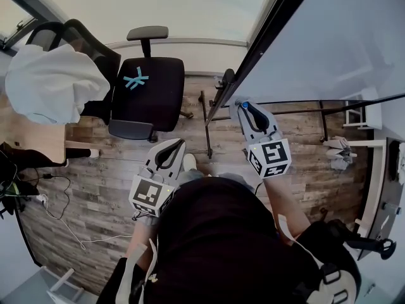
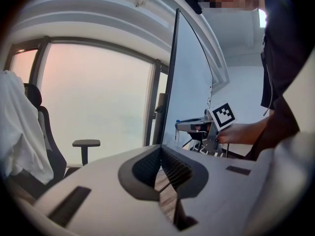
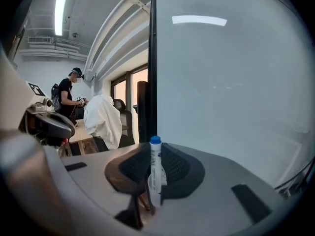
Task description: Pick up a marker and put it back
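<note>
A white marker with a blue cap (image 3: pixel 155 167) stands upright between the jaws of my right gripper (image 3: pixel 152 183), which is shut on it. In the head view the blue cap (image 1: pixel 244 106) shows at the tip of the right gripper (image 1: pixel 248 110), close to the whiteboard's dark frame (image 1: pixel 253 56). The whiteboard surface (image 3: pixel 231 82) fills the right gripper view just beyond the marker. My left gripper (image 1: pixel 173 147) hangs lower left over the wooden floor, shut with nothing in it (image 2: pixel 165 178). From the left gripper view, the right gripper (image 2: pixel 216 127) is seen in a hand by the board.
A black office chair (image 1: pixel 147 86) with a blue tape cross stands ahead on the left. Another chair draped in white cloth (image 1: pixel 54 81) sits by a wooden desk (image 1: pixel 31 138). Cables (image 1: pixel 60 214) lie on the floor. A person (image 3: pixel 71 93) stands far off.
</note>
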Demonstrator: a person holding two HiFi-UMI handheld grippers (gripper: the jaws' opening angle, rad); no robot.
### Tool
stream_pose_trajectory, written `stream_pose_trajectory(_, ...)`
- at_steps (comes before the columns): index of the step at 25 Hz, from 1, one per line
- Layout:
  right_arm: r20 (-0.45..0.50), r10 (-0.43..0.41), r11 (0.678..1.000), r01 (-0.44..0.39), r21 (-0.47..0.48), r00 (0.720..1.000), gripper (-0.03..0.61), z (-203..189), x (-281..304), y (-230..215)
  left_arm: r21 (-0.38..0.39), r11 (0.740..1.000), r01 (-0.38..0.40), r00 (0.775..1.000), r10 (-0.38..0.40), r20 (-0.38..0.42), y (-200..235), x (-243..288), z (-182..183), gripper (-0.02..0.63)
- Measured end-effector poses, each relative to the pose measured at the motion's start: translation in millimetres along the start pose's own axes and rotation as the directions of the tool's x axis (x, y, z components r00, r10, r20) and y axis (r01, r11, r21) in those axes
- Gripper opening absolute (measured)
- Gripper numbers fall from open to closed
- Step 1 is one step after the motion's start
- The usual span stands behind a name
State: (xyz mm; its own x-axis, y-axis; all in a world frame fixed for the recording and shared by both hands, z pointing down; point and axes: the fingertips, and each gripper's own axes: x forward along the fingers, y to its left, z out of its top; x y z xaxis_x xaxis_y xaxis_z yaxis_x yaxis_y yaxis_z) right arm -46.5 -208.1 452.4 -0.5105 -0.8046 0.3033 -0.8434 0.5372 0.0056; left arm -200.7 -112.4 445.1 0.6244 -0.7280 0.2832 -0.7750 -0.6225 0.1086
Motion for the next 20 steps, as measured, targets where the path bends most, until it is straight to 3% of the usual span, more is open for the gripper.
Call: stream_pose_trajectory(20,-0.049,0.016,1.0,-0.016,-0.009,0.999,0.078,-26.4,12.5,4.6,-0.008,0.999,-0.037,0.999,0.037,-0.008,2.1,-10.1,-3.7,0.008)
